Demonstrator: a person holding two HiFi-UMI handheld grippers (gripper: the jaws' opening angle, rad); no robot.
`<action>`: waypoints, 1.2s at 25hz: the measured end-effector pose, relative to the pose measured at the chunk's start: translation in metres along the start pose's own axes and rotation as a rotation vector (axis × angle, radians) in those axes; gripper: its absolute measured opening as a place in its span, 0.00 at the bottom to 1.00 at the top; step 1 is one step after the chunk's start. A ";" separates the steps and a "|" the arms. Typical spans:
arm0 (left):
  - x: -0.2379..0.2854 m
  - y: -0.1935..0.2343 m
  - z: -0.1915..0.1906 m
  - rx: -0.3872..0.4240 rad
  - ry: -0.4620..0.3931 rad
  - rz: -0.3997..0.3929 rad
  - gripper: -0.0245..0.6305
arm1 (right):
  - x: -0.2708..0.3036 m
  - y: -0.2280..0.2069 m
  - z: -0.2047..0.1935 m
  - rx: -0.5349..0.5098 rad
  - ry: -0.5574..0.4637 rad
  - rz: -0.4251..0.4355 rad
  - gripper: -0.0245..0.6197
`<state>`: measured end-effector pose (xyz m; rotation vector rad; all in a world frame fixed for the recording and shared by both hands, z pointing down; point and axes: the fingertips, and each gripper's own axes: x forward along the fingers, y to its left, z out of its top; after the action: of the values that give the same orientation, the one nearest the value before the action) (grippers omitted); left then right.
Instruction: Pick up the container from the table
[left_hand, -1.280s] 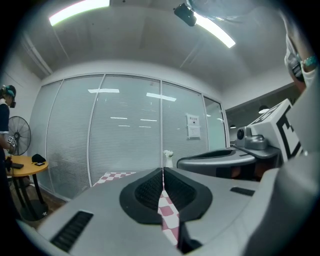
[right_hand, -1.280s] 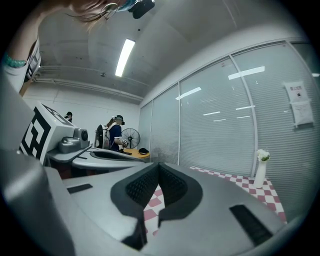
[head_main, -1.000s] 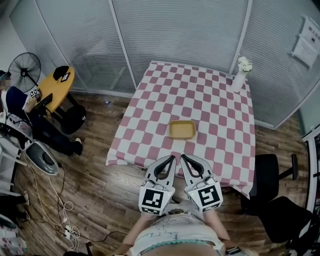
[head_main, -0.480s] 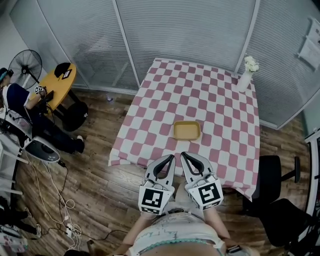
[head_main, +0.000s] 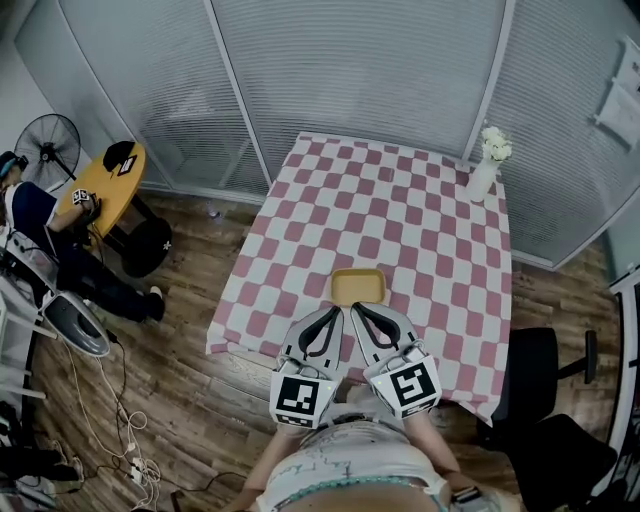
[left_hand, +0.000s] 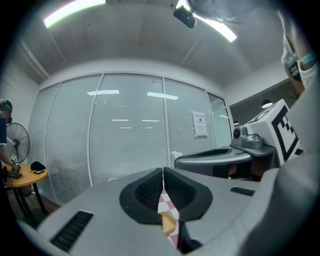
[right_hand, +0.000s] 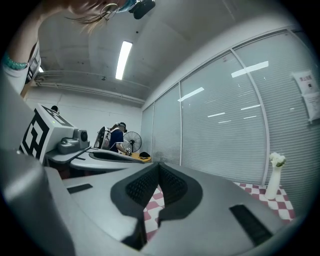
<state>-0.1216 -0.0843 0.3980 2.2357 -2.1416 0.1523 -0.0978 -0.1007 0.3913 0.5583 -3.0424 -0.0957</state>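
A shallow yellow container (head_main: 358, 287) sits on the pink-and-white checked table (head_main: 400, 210), close to its near edge. In the head view my left gripper (head_main: 339, 311) and right gripper (head_main: 357, 309) hang side by side over that edge, tips just short of the container, both shut and empty. In the left gripper view the left gripper (left_hand: 163, 171) has its pads pressed together, and a sliver of the container (left_hand: 169, 223) shows below them. In the right gripper view the right gripper (right_hand: 159, 165) is shut too, with only checked cloth (right_hand: 151, 201) showing under it.
A white vase with flowers (head_main: 483, 168) stands at the table's far right corner. Blinds on glass walls close off the back. A black office chair (head_main: 532, 368) is at the right. At the left are a fan (head_main: 46, 142), a round yellow table (head_main: 112, 178) and a seated person (head_main: 35, 215).
Both grippers have moved forward together toward the table; their tips now reach over its near edge, right up to the container. Both stay shut.
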 end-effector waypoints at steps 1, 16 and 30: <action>0.006 -0.001 0.001 0.002 -0.007 0.003 0.06 | 0.001 -0.005 -0.001 -0.001 -0.004 0.004 0.03; 0.062 -0.016 -0.009 -0.006 0.007 -0.030 0.06 | -0.004 -0.059 -0.017 0.039 0.007 -0.033 0.03; 0.097 0.009 -0.005 0.025 0.004 -0.290 0.06 | 0.022 -0.081 -0.024 0.068 0.054 -0.304 0.03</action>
<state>-0.1269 -0.1803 0.4122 2.5235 -1.7944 0.1721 -0.0883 -0.1851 0.4099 1.0068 -2.8938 0.0127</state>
